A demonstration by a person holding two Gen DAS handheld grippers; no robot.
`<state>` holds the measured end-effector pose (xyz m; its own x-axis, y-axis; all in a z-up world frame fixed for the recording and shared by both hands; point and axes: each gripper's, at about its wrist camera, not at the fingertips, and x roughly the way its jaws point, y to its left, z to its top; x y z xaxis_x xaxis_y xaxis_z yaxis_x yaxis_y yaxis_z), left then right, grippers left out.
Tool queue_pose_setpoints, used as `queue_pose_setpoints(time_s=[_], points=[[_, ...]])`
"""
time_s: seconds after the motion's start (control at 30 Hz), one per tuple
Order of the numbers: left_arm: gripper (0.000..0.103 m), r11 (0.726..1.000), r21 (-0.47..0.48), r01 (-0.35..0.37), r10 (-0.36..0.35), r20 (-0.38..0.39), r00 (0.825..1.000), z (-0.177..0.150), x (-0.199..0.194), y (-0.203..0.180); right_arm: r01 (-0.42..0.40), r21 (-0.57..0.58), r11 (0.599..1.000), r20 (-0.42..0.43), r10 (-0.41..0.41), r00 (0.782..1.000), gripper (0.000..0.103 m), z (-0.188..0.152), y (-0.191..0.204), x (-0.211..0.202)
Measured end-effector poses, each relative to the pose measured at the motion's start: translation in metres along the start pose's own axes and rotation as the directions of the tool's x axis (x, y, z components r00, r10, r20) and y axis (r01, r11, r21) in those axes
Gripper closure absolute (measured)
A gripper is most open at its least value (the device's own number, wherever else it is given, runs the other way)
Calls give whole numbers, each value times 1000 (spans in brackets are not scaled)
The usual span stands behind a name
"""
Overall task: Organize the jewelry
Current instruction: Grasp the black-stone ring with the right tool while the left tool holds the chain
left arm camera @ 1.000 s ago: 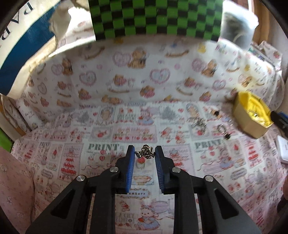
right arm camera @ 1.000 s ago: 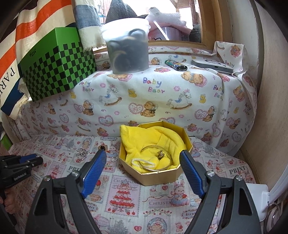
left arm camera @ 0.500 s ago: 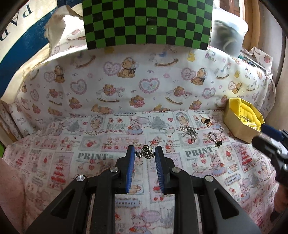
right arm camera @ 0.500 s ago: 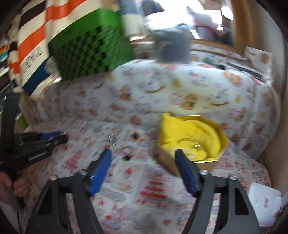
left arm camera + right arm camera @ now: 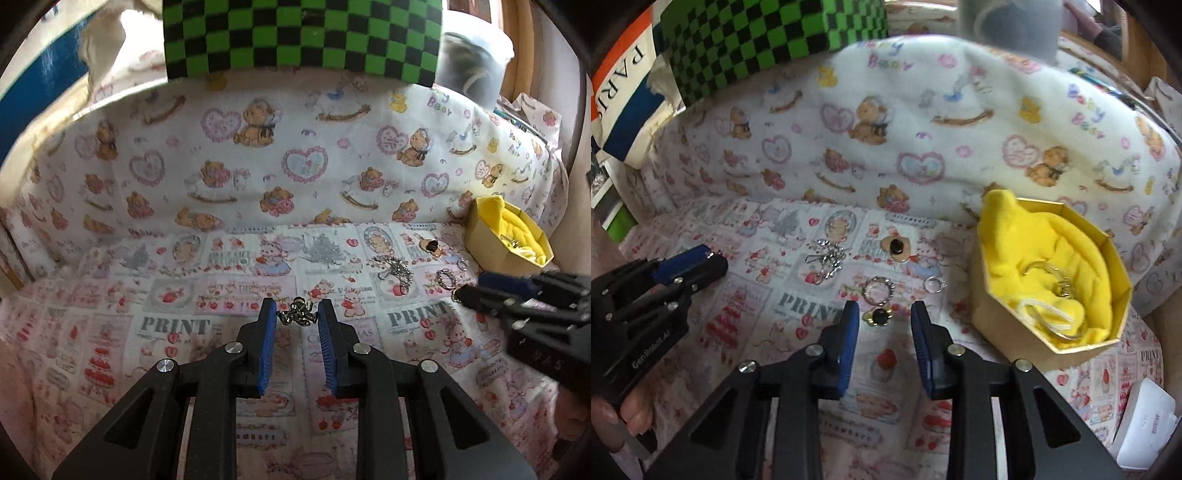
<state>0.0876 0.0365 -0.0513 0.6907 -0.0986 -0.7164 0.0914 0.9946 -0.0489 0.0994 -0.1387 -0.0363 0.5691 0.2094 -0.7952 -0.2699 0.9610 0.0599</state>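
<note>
1. The left gripper (image 5: 297,317) points forward and slightly down, its blue-padded jaws drawn close together, pinching something small at the tips.
2. The right gripper (image 5: 884,317) angles downward, jaws parted, nothing gripped.

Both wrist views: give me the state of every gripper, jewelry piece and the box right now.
left gripper: shut on a small silver chain piece.
right gripper: open, fingers either side of the black-stone ring on the cloth.
octagonal box: open, yellow-lined, bangle inside.
silver chain: loose on cloth.
beaded ring: flat on cloth.
small silver ring: on cloth.
</note>
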Motion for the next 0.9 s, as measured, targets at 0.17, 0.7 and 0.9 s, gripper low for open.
queue_pose_setpoints(time_s=[0.17, 0.7, 0.9], points=[[81, 999, -34, 7, -7, -20, 1000, 1, 5, 8, 25, 4, 1000, -14, -24, 1000, 87, 1, 3, 12], [81, 1000, -14, 2, -1, 34, 999, -1, -5, -2, -2, 41, 999, 99, -3, 995, 87, -28, -23, -36], [81, 1000, -24, -6, 8, 80, 997, -2, -17, 0, 32, 65, 997, 204, -45, 978, 88, -34, -34, -66]])
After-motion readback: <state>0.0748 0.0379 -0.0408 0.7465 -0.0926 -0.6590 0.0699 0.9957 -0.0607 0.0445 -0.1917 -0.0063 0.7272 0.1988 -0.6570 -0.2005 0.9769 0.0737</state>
